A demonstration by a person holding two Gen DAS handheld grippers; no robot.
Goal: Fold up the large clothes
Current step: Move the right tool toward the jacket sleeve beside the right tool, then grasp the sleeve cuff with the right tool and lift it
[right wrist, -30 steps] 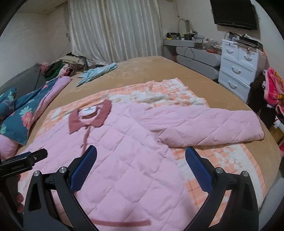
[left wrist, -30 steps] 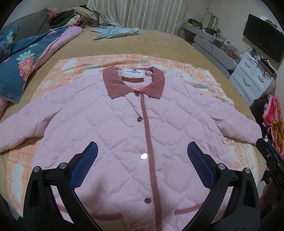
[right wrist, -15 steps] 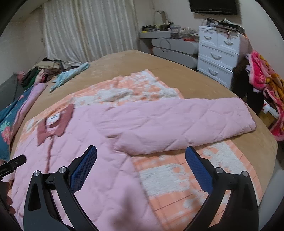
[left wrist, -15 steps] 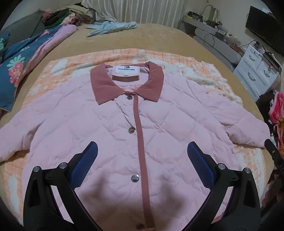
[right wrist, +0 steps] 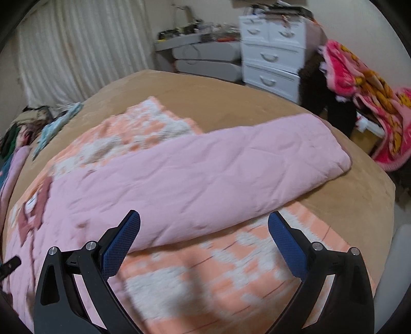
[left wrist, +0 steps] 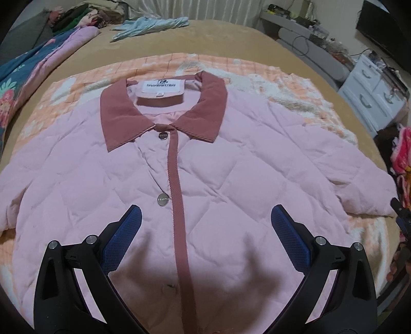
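Observation:
A pink quilted jacket (left wrist: 231,164) lies flat and face up on an orange-and-white blanket (left wrist: 164,64) on the bed. It has a dusty-rose collar (left wrist: 120,115), a rose placket and metal snaps. My left gripper (left wrist: 205,218) hovers open over the jacket's chest, nothing between its blue pads. The jacket's right sleeve (right wrist: 231,164) stretches out toward the bed's edge. My right gripper (right wrist: 204,223) hangs open just above the sleeve's near edge and the blanket (right wrist: 205,277), holding nothing.
The tan bed cover (right wrist: 205,95) extends beyond the blanket. A light blue garment (left wrist: 151,24) and a floral quilt (left wrist: 15,84) lie at the far side. White drawers (right wrist: 272,61) and a bright pink blanket (right wrist: 359,84) stand off the bed's right edge.
Both grippers have moved forward and lower over the jacket. The right one swung rightward toward the outstretched sleeve. Both stayed open.

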